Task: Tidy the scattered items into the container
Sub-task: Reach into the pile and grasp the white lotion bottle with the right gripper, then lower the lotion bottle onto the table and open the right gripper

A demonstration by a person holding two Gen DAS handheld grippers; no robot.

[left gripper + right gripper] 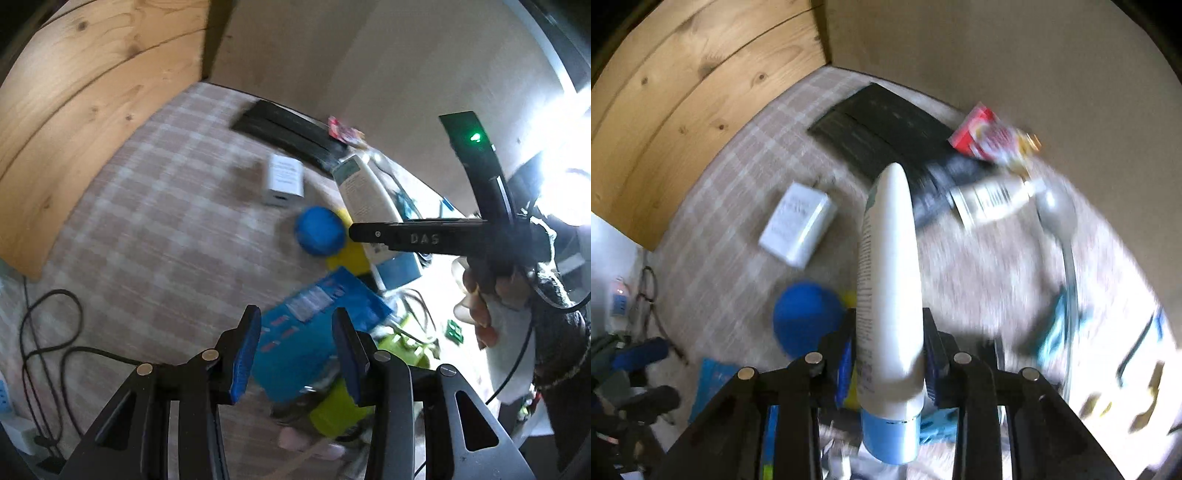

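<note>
Over checked woven cloth (pixel 713 229), right gripper (pixel 888 354) clamped around smooth tapered white tube (pixel 890 266); left gripper (pixel 295 354) open, empty.

Both wrist cameras look steeply down, close over the checked cloth (pixel 155 206); each shows the white box (pixel 798 229) and blue ball (pixel 319 236).

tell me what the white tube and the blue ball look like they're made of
White tube: looks like glossy squeezable plastic, smooth with a bright sheen, printed text and a pale blue cap. Blue ball: matte and evenly coloured with no shine, perhaps rubber or foam; motion blur leaves it open.
</note>
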